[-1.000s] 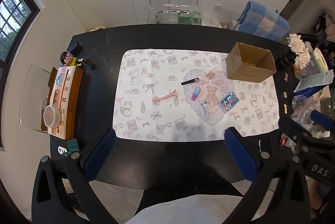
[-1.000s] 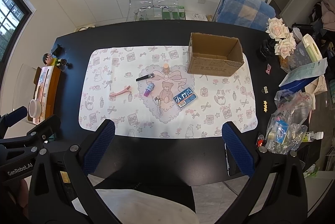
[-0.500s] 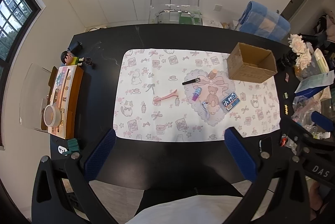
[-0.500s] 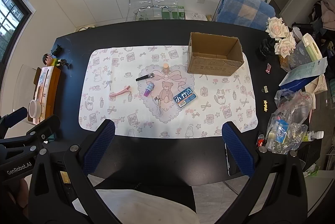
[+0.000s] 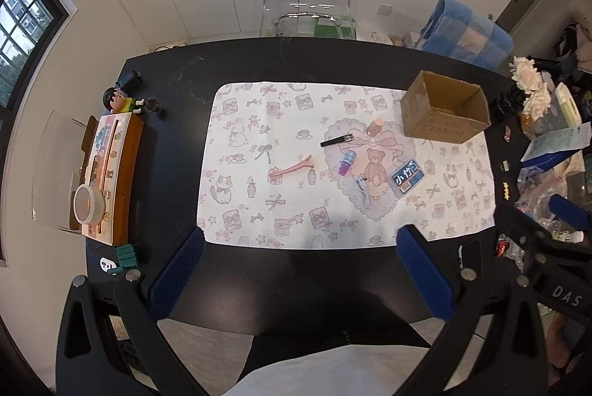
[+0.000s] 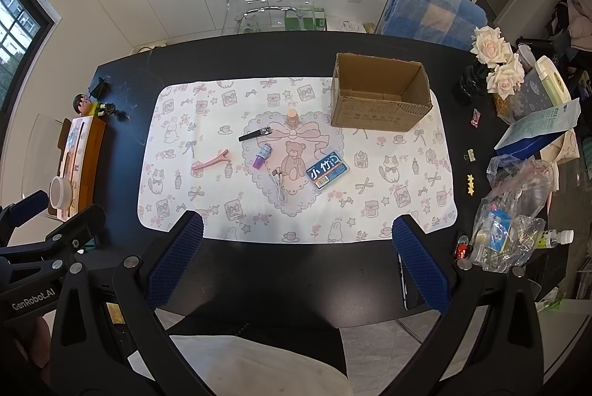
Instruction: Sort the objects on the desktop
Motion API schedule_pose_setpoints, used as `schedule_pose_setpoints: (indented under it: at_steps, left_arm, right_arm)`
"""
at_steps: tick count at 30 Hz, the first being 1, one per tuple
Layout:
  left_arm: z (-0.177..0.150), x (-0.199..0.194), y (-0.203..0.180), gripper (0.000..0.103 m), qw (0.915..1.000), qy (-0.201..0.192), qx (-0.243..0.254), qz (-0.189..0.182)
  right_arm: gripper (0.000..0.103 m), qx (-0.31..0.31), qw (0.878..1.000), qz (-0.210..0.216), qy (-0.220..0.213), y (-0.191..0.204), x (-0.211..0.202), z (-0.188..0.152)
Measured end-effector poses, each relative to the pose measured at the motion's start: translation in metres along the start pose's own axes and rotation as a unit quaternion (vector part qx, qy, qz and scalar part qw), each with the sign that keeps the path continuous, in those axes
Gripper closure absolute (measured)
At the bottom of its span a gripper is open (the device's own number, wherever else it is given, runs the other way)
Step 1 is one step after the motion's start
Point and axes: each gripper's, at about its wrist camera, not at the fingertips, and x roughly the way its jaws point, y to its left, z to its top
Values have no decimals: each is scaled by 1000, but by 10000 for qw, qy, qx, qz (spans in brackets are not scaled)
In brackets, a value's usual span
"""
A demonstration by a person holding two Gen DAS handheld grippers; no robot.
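Desktop objects (image 6: 327,170) on patterned mat (image 6: 407,181) — black table (image 6: 259,270), both tongs (image 5: 299,270) (image 6: 296,262) agape.

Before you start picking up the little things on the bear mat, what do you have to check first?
1. Left hand-held gripper open, holding nothing: ok.
2. Right hand-held gripper open, holding nothing: ok.
3. Open brown cardboard box upright on the mat's far right corner, looks empty: ok.
4. Pink hair clip, black nail clipper, small purple-capped bottle and blue rectangular packet lie apart on the patterned white mat: ok.
5. White cable easy to grip: cannot tell.
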Motion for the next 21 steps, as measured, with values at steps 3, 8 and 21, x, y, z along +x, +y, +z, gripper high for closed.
schedule_pose_setpoints:
  at_steps: [3, 8, 21]
  left_arm:
    - [2, 6, 0, 0, 10000, 31, 10, -13]
    - [5, 15, -1, 0, 9999, 39, 67, -65]
    - [9, 55, -9, 0, 9991, 249, 279, -191]
  right_arm:
    - [0, 27, 10000, -34, 30, -3, 6, 1]
    - [0, 158, 9997, -95, 168, -10, 21, 0]
    - [0, 237, 9987, -251, 366, -20, 53, 9]
